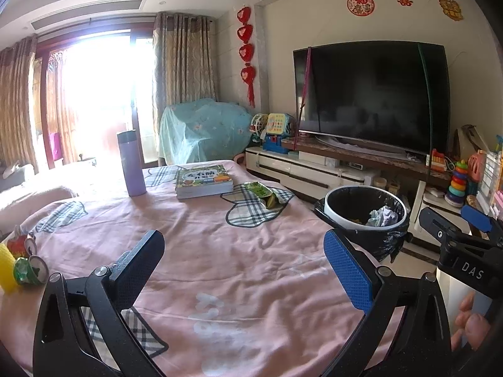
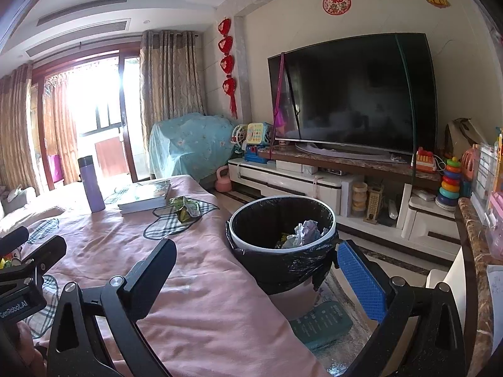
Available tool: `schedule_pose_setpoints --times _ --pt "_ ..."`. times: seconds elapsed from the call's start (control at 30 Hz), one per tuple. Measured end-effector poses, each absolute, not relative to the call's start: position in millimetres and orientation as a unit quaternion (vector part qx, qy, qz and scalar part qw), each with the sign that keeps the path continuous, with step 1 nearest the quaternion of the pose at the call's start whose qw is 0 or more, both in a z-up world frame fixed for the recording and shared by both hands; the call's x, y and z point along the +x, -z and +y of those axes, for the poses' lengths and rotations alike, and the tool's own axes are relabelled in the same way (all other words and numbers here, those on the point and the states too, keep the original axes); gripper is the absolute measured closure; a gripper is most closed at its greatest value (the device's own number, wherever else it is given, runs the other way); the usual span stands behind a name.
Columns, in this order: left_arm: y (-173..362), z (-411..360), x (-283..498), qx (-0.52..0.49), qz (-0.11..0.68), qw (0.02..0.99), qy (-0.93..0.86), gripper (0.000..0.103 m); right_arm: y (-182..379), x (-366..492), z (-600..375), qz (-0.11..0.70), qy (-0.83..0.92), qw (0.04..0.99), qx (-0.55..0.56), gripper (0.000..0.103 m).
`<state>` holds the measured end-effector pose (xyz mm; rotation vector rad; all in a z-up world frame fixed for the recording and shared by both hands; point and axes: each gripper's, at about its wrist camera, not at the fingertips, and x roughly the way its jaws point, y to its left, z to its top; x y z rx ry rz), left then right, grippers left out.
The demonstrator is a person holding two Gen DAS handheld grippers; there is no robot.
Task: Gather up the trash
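A green crumpled snack wrapper [image 1: 264, 193] [image 2: 185, 209] lies on a plaid patch of the pink tablecloth [image 1: 220, 251], beside a stack of books. A bin with a black liner [image 1: 364, 210] [image 2: 279, 238] stands off the table's right edge, with crumpled paper [image 1: 382, 215] [image 2: 303, 231] inside. My left gripper [image 1: 245, 264] hovers open over the near part of the table, nothing between its fingers. My right gripper [image 2: 261, 276] hangs open in front of the bin, also empty. A crushed green can [image 1: 30, 270] lies at the table's left edge beside a yellow object.
A purple flask [image 1: 130, 163] [image 2: 91, 183] and the book stack [image 1: 202, 180] [image 2: 144, 196] stand at the table's far side. A TV [image 1: 371, 94] on a low white cabinet, with toys around it, fills the right wall. A marble counter edge [image 2: 474, 267] is at far right.
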<state>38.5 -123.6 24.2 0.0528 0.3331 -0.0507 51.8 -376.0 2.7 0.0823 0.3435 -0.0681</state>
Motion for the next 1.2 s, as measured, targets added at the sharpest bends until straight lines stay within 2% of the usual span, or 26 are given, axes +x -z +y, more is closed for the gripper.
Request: schedule_pose_setpoints --times 1.2 --pt "-21.8 -119.6 39.8 0.024 0.173 0.984 0.031 0.0 -4.9 49.5 -372.8 0.167 0.03 0.985 0.041 0.0"
